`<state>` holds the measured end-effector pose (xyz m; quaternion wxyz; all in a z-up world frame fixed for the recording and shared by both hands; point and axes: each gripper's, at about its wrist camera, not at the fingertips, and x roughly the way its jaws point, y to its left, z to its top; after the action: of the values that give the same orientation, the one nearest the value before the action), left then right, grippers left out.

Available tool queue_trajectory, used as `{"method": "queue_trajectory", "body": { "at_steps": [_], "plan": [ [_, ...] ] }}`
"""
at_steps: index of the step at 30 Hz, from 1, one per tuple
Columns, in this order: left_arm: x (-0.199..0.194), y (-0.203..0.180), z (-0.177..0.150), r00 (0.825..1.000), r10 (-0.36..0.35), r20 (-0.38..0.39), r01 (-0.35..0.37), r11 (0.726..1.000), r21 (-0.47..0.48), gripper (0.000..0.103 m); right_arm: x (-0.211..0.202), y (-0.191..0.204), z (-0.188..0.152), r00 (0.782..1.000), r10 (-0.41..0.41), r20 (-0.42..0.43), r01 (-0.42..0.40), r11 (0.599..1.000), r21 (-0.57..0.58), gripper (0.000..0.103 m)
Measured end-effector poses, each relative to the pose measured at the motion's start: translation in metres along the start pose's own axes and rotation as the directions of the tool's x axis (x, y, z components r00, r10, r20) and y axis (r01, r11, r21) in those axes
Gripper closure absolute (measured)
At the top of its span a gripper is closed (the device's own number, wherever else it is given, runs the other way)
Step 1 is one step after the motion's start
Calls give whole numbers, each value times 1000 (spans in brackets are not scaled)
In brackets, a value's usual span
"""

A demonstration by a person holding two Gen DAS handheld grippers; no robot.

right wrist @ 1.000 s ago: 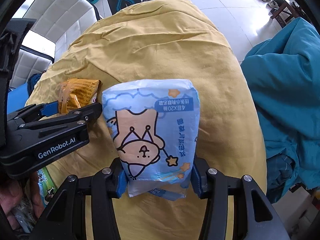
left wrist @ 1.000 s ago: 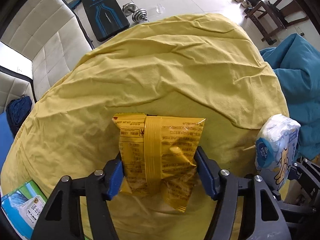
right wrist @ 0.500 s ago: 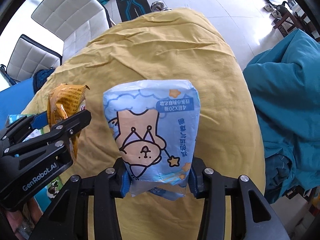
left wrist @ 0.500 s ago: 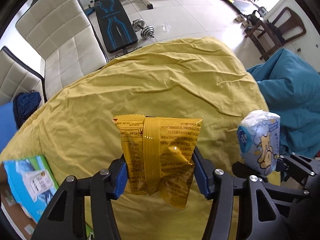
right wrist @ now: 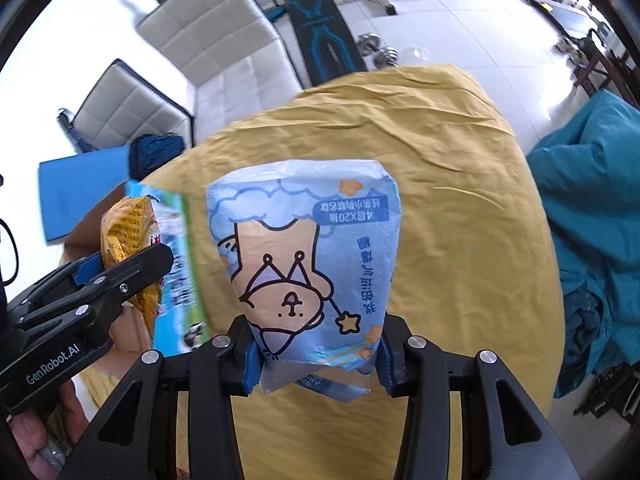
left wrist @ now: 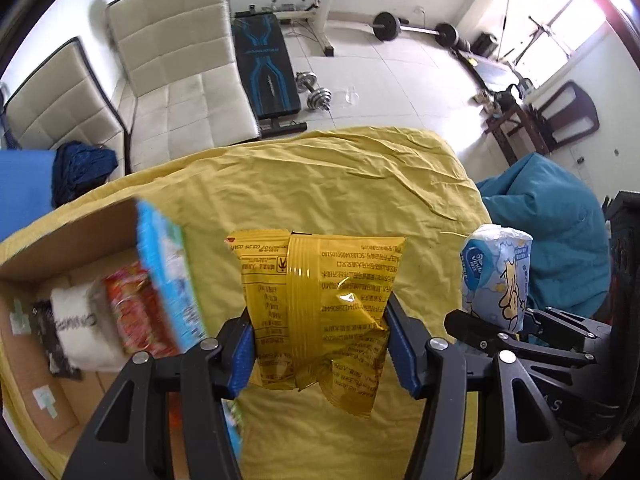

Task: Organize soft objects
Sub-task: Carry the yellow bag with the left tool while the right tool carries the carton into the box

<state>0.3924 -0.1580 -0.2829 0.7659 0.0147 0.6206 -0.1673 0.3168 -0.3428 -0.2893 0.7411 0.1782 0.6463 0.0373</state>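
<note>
My left gripper (left wrist: 320, 344) is shut on a yellow snack packet (left wrist: 320, 304) and holds it above the yellow bean bag (left wrist: 340, 184). My right gripper (right wrist: 316, 352) is shut on a blue tissue pack with a cartoon bear (right wrist: 308, 264), also held above the bean bag (right wrist: 440, 200). The tissue pack shows at the right of the left wrist view (left wrist: 496, 276). The snack packet shows at the left of the right wrist view (right wrist: 128, 240). An open cardboard box (left wrist: 52, 320) sits to the left, holding a white roll (left wrist: 76, 328) and a red packet (left wrist: 132, 312).
A blue-green box flap (left wrist: 168, 272) stands between the box and the snack packet. A teal bean bag (left wrist: 560, 240) lies to the right. White chairs (left wrist: 180, 60), a weight bench (left wrist: 264, 68) and dumbbells (left wrist: 316, 92) stand on the tiled floor behind.
Both grippers have risen and tilted up with their packs still held. The cardboard box and its contents have come into view at the left.
</note>
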Motion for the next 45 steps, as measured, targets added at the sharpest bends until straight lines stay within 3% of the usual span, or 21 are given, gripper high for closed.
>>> {"method": "queue_trajectory", "body": {
  "at_steps": [10, 14, 20, 28, 32, 37, 45],
  "plan": [
    [-77, 123, -68, 997, 49, 67, -39, 989, -145, 49, -16, 153, -49, 997, 81, 7, -79, 983, -167, 57],
    [-97, 173, -91, 994, 74, 76, -57, 978, -199, 49, 3, 215, -69, 994, 105, -31, -110, 968, -224, 57],
    [-115, 230, -116, 991, 104, 80, -81, 964, -252, 49, 39, 276, -87, 992, 96, -78, -114, 959, -261, 57],
    [-106, 286, -131, 995, 95, 38, -79, 951, -298, 49, 87, 318, -91, 990, 76, -115, -105, 956, -274, 57],
    [-77, 311, -136, 999, 9, -43, -23, 939, -344, 49, 121, 329, -97, 990, 49, -136, -85, 958, -273, 57],
    [-43, 326, -143, 992, -38, -124, -9, 933, -361, 49, 157, 329, -99, 985, 6, -172, -53, 962, -269, 57],
    [4, 326, -145, 965, -126, -229, 34, 929, -369, 48, 203, 319, -98, 971, -22, -236, -33, 973, -227, 55]
  ]
}}
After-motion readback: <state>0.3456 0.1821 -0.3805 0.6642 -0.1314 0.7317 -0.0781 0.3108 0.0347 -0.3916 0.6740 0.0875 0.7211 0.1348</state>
